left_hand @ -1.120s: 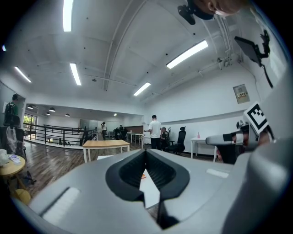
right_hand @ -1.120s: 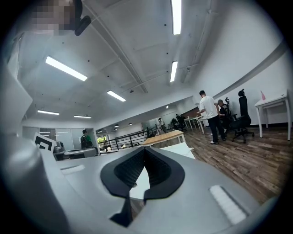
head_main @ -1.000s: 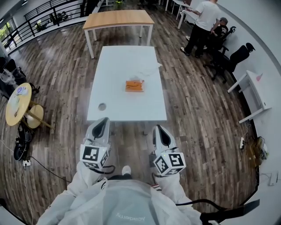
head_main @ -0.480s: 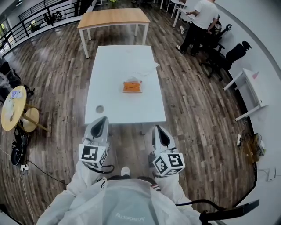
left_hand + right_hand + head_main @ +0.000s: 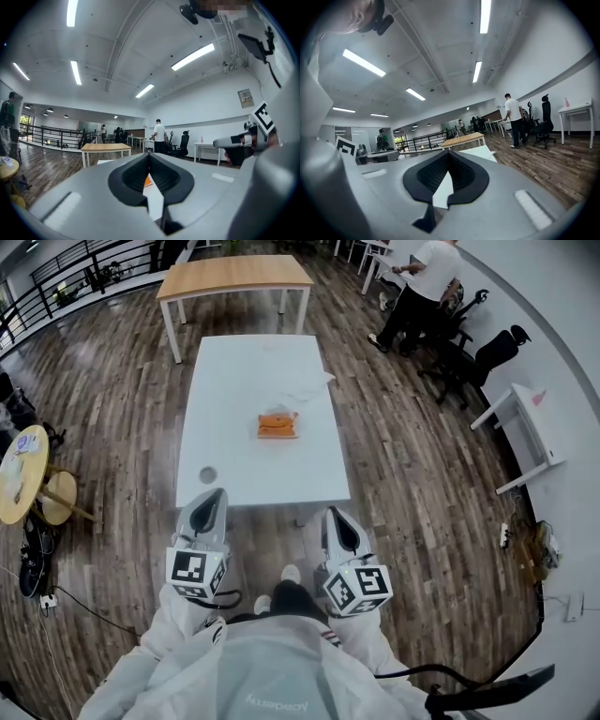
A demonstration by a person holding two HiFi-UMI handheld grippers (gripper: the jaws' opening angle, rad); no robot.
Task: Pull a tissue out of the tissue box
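Off the white table's (image 5: 225, 381) near end — nothing started
left gripper (image 5: 217, 493) and right gripper (image 5: 331, 515) both clamped shut, empty; tissue box (image 5: 278, 425) well ahead, untouched.

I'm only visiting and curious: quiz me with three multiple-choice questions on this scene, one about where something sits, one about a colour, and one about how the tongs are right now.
1. Where is the tissue box?
A. on the white table
B. on the wooden table
C. on the floor

2. What colour is the tissue box?
A. blue
B. orange
C. green

3. How are the right tongs?
A. shut and empty
B. gripping the box
C. wide open

Answers:
1. A, the box sits near the middle of the white tabletop.
2. B, it shows bright orange against the white.
3. A, the jaws meet at their tips with nothing between them.
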